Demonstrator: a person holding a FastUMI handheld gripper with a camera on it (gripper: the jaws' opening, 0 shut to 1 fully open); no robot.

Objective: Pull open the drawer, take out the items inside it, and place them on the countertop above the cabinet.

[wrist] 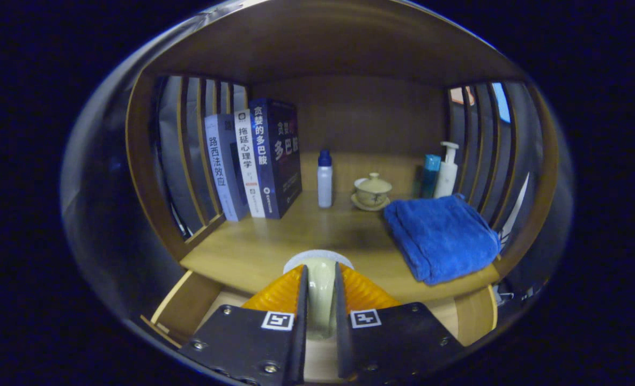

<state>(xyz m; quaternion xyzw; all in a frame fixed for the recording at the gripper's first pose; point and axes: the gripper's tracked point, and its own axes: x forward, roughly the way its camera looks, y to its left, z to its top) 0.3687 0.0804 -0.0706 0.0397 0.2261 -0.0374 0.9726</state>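
Observation:
My gripper (320,279) is shut on a small pale bottle with a white ribbed cap (319,289), held lengthwise between the two fingers with the cap pointing ahead. It hangs over the open drawer (189,305), whose wooden walls show below on both sides, just before the front edge of the wooden countertop (274,236). The bottle's cap reaches over that edge.
On the countertop stand three books (258,161) at the left, a white bottle with a blue cap (324,179), a lidded tea bowl on a saucer (372,192), a folded blue towel (441,236), and a pump bottle (447,169) beside a teal box. Slatted sides enclose the shelf.

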